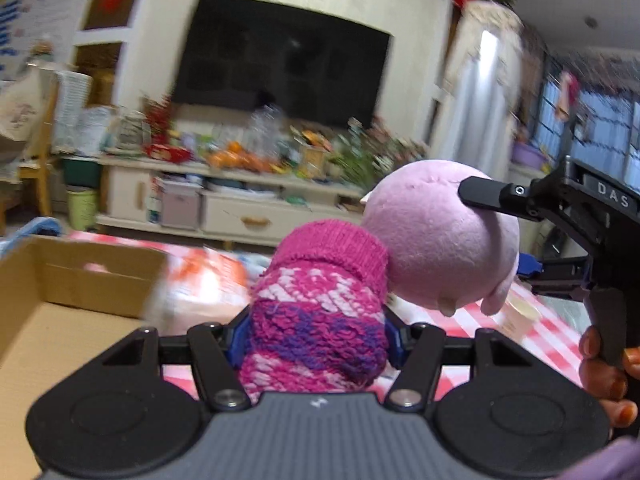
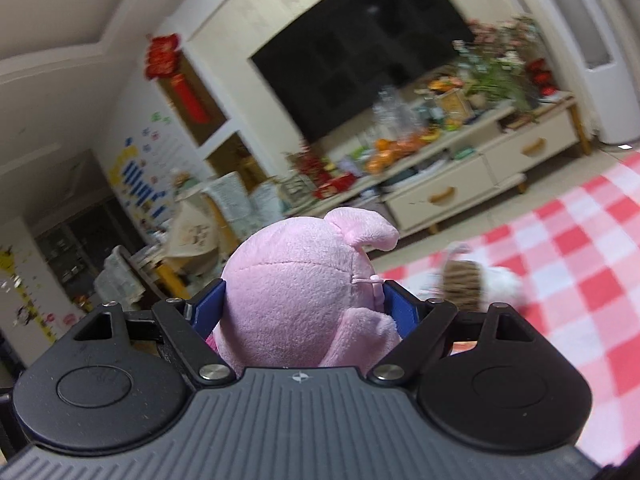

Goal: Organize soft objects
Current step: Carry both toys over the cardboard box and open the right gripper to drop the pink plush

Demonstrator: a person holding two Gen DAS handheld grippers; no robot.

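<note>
My left gripper (image 1: 316, 328) is shut on a rolled pink and purple knitted sock (image 1: 320, 312), held above the red-checked cloth. My right gripper (image 2: 302, 304) is shut on a round pink plush toy (image 2: 292, 300) with a small ear on top. In the left wrist view the plush toy (image 1: 436, 236) hangs just right of the sock, with the right gripper's black finger (image 1: 492, 194) pressed across it. An open cardboard box (image 1: 60, 292) lies at the left. A soft orange and white bundle (image 1: 200, 284) sits beside the box, blurred.
The red and white checked cloth (image 2: 560, 264) covers the surface below. A brown and white fluffy object (image 2: 472, 280) lies on it, blurred. A cluttered TV cabinet (image 1: 240, 200) and a dark TV (image 1: 280, 60) stand behind.
</note>
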